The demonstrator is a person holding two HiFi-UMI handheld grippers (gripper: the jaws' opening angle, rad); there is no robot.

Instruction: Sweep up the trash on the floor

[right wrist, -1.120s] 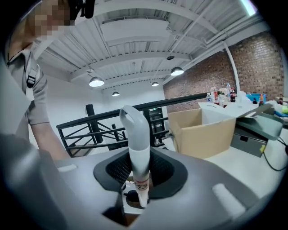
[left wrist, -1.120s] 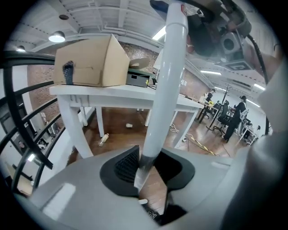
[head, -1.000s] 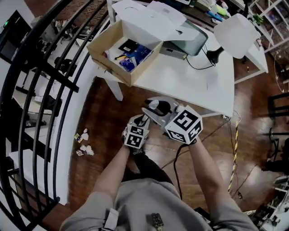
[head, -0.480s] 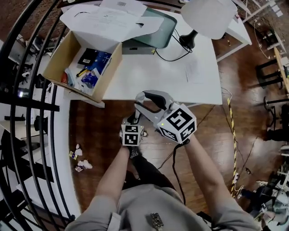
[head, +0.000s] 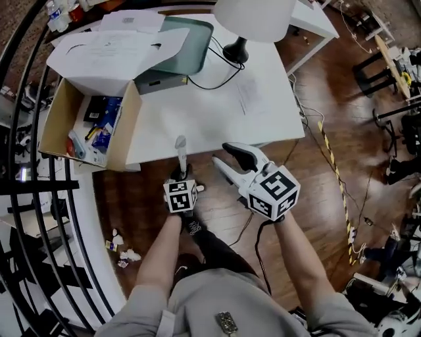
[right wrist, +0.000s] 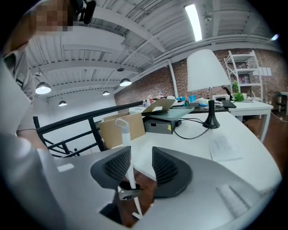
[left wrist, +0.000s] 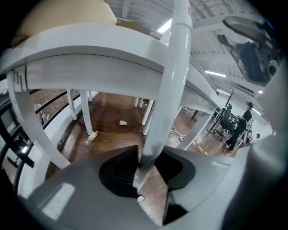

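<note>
Trash [head: 122, 249]: small cluster of crumpled white scraps plus a coloured bit on the wood floor, low left in the head view, close to the black railing [head: 72, 197] and well apart from both grippers. Looks like light paper, so it will likely scatter under a hard stroke; short gentle strokes are safer. Left gripper view also shows a bottle [left wrist: 91, 137] and a cup [left wrist: 123, 122] lying on the floor under the table. Tool is a white handle [head: 180, 150] with a loop at the top, standing roughly upright in front of the person; its head is not visible, so broom or dustpan can't be told. Handle reads as stiff, light and smooth, probably slippery in the pads and prone to twisting. Left gripper [head: 179, 174] has its jaws clamped on it low down, shaft running up between the pads. Right gripper [head: 220, 153] sits just beside it, to its right, jaws apart and just been opening; nothing held, and the handle shows beyond the gap, not in it. Best second hold is probably higher on the shaft, below the loop, spaced from the left grip for leverage. Behind: white table [head: 217, 112] with cardboard box [head: 56, 118] at its left end, and a lamp [head: 253, 16].
</note>
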